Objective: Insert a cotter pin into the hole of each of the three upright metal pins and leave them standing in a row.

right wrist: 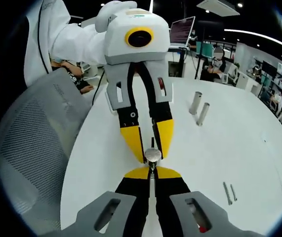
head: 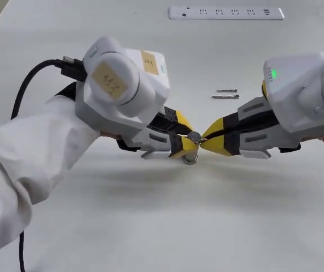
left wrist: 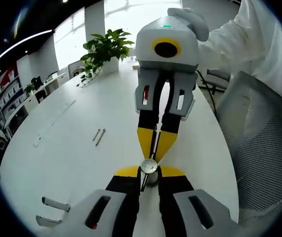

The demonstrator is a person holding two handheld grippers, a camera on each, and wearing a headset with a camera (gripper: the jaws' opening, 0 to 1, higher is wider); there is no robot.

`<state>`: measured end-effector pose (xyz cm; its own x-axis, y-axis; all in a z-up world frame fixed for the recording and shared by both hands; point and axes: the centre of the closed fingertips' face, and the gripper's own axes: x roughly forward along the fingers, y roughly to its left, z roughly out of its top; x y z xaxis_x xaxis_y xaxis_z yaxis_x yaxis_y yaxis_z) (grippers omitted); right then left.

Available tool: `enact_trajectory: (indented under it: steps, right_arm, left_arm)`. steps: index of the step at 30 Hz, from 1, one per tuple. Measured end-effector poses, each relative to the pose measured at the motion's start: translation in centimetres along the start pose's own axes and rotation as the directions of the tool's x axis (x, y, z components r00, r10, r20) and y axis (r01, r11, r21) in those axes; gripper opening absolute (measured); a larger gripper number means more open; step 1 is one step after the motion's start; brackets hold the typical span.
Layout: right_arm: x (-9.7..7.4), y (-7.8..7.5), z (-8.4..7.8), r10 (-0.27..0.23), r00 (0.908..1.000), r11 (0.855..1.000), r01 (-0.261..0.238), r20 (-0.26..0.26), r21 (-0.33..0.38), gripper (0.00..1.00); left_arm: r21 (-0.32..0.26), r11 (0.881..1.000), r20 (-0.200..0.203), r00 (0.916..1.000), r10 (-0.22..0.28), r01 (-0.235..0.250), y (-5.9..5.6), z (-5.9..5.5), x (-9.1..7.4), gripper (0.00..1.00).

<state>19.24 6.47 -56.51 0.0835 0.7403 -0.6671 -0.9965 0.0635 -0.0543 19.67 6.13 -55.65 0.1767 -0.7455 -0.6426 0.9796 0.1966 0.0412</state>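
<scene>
A short upright metal pin with a round flat head stands on the white table between the two grippers. My left gripper comes in from the left and is shut on the pin's shaft, its yellow tips on either side of it. My right gripper faces it from the right, shut on a thin cotter pin whose tip meets the pin just under the head. Two more metal pins stand upright farther off. Two loose cotter pins lie on the table.
A white power strip lies at the table's far edge. A potted plant stands at one end of the table. A mesh chair sits close beside the table. A white sleeve and black cable trail from the left gripper.
</scene>
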Motion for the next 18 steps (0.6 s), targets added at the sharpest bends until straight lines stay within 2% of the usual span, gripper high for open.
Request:
enact_trajectory:
  steps: [7,11,14,17,18]
  right_arm:
    - [0.09,-0.17,-0.18,-0.002,1.0000,1.000,0.002,0.001,0.010,0.00]
    - [0.05,-0.10,0.02,-0.015,0.9999,1.000,0.015,0.004,-0.003,0.11]
    - [-0.09,-0.09,0.06,-0.023,0.9997,1.000,0.023,0.003,0.002,0.11]
    - [-0.23,-0.20,0.13,-0.034,0.9994,0.999,0.034,0.005,0.008,0.13]
    - [-0.33,-0.15,0.18,-0.035,0.9994,0.999,0.035,0.007,0.014,0.14]
  left_arm:
    - [-0.003,1.000,-0.001,1.0000,0.001,-0.001,-0.02,0.05,0.00,0.10]
    - [-0.003,1.000,0.004,1.0000,0.002,-0.002,-0.08,-0.04,-0.06,0.14]
    - [-0.006,1.000,0.013,0.9997,0.019,-0.019,0.01,-0.23,-0.29,0.25]
    - [-0.018,0.999,0.015,0.9990,0.043,-0.043,0.15,-0.68,-0.63,0.41]
    - [-0.036,0.998,0.020,0.9986,0.050,-0.049,0.11,-0.93,-0.87,0.44]
